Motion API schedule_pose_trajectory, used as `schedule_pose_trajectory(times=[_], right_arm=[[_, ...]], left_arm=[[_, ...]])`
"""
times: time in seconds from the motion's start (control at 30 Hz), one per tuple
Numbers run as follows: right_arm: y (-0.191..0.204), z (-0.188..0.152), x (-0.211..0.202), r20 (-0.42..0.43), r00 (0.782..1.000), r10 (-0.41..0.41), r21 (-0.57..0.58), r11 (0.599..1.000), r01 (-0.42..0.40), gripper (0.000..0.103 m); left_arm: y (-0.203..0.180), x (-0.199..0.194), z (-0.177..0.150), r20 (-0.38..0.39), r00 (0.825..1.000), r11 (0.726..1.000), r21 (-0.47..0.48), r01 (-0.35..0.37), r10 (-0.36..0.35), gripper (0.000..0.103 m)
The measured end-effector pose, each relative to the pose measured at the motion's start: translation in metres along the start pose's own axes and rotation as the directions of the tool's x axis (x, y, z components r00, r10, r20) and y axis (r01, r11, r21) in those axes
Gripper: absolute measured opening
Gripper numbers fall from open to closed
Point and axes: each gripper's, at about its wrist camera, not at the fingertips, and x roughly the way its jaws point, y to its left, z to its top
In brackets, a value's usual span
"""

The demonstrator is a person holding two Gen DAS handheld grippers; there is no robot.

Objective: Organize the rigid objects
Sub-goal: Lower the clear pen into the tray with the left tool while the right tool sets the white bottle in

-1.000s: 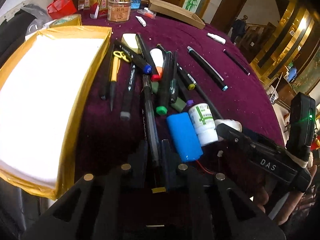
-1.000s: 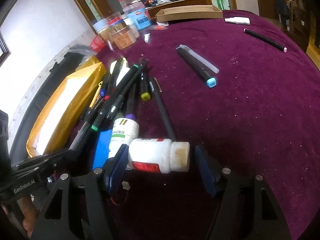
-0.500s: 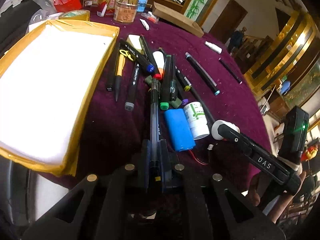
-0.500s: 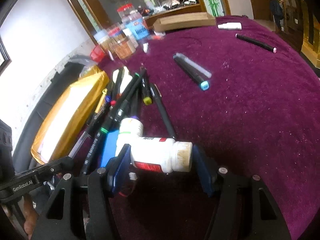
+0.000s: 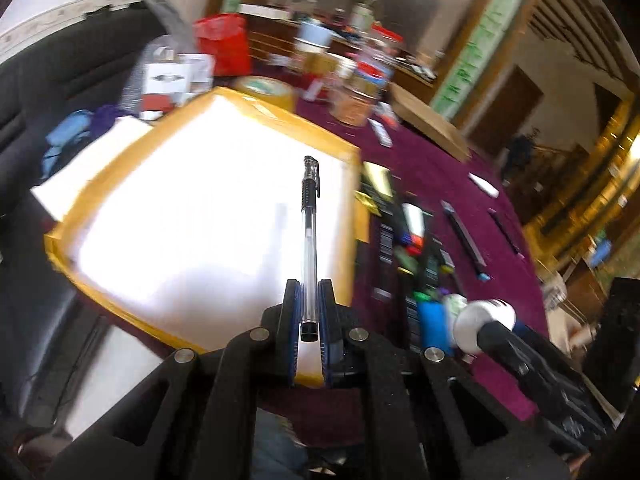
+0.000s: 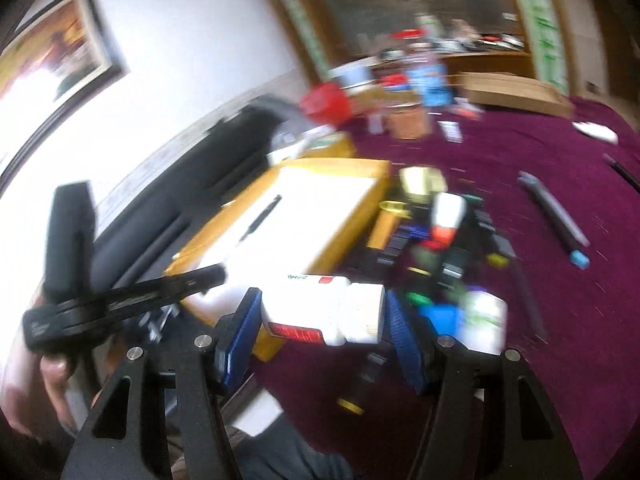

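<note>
The yellow-rimmed tray with its white floor fills the left and middle of my left view on the maroon desk, and I judge it the bin for sorting, which is why both loads hang near it. My right hand-held gripper spans wide, clamping a white pill bottle crosswise at lower centre. My left hand-held gripper is pinched nearly shut on a clear pen pointing over the tray.
</note>
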Motion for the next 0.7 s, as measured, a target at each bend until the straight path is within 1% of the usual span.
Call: schedule_pose_trajectory(times=[0.1, 0.13, 0.2, 0.23, 0.27, 0.4, 0.43, 0.5, 0.57, 0.63, 0.7], right_arm=[[0.025, 0.010, 0.036, -0.046, 0.999, 0.026, -0.070, 0.997, -0.029, 0.057], [0.033, 0.014, 0.052, -0.071, 0.996, 0.048, -0.089, 0.995, -0.055, 0.057], [0.042, 0.017, 0.072, -0.106, 0.992, 0.074, -0.114, 0.990, -0.086, 0.057], [0.049, 0.020, 0.087, -0.131, 0.987, 0.093, -0.145, 0.983, -0.112, 0.057], [0.054, 0.022, 0.096, -0.142, 0.985, 0.097, -0.165, 0.979, -0.120, 0.057], [0.063, 0.024, 0.134, -0.196, 0.979, 0.055, -0.218, 0.971, -0.098, 0.058], [0.065, 0.023, 0.143, -0.212, 0.976, 0.046, -0.231, 0.968, -0.095, 0.058], [0.067, 0.019, 0.150, -0.224, 0.975, 0.011, -0.271, 0.960, -0.073, 0.058], [0.070, 0.016, 0.161, -0.231, 0.972, -0.036, -0.319, 0.947, -0.041, 0.058], [0.070, 0.014, 0.171, -0.251, 0.967, -0.054, -0.338, 0.941, -0.035, 0.058], [0.077, 0.009, 0.165, -0.235, 0.970, -0.060, -0.358, 0.933, -0.029, 0.058]], left_arm=[[0.021, 0.008, 0.010, 0.002, 0.999, 0.999, -0.020, -0.036, 0.036, 0.006], [0.028, 0.012, 0.014, 0.000, 0.999, 0.998, -0.024, -0.054, 0.054, 0.006], [0.039, 0.017, 0.021, -0.006, 0.999, 0.998, -0.033, -0.048, 0.048, 0.006], [0.044, 0.021, 0.024, -0.011, 0.999, 0.998, -0.034, -0.049, 0.048, 0.006], [0.048, 0.023, 0.026, -0.011, 0.999, 0.998, -0.031, -0.052, 0.052, 0.006], [0.062, 0.039, 0.031, -0.026, 0.997, 0.996, -0.042, -0.074, 0.073, 0.006], [0.064, 0.045, 0.031, -0.023, 0.995, 0.994, -0.037, -0.102, 0.101, 0.006], [0.065, 0.049, 0.031, -0.015, 0.990, 0.990, -0.027, -0.142, 0.141, 0.006], [0.068, 0.055, 0.030, -0.020, 0.988, 0.987, -0.023, -0.156, 0.156, 0.006], [0.072, 0.060, 0.029, -0.034, 0.985, 0.985, -0.026, -0.170, 0.169, 0.006], [0.075, 0.062, 0.029, -0.036, 0.984, 0.984, -0.023, -0.178, 0.177, 0.006]])
